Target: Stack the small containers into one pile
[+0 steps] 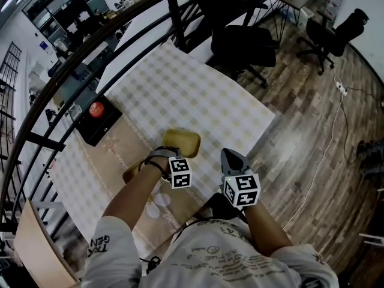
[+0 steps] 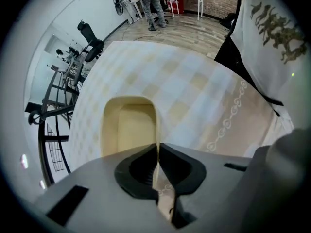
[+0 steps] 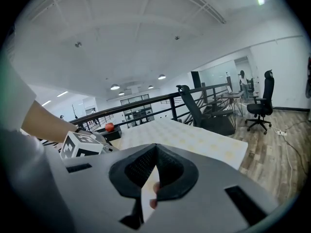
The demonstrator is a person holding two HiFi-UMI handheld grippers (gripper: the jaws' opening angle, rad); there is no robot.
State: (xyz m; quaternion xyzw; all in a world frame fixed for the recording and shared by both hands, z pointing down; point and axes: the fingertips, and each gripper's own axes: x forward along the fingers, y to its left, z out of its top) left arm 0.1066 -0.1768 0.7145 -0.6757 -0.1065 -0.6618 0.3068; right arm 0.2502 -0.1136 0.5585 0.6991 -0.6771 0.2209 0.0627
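Head view: the container sits mid-frame on the table, with the left gripper at its near edge. The right gripper hangs apart at lower right, and a black box at left is well clear.
Left gripper view: the jaws clamp the container's side wall; lifting it level should help it nest.
Right gripper view: the jaws are together and empty.

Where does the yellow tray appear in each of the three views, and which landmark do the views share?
Head view: the tray lies at the centre, on the table.
Left gripper view: the tray is at lower centre-left, its right wall pinched in the left claw.
Right gripper view: not in it.
Shared landmark: the checked cloth.
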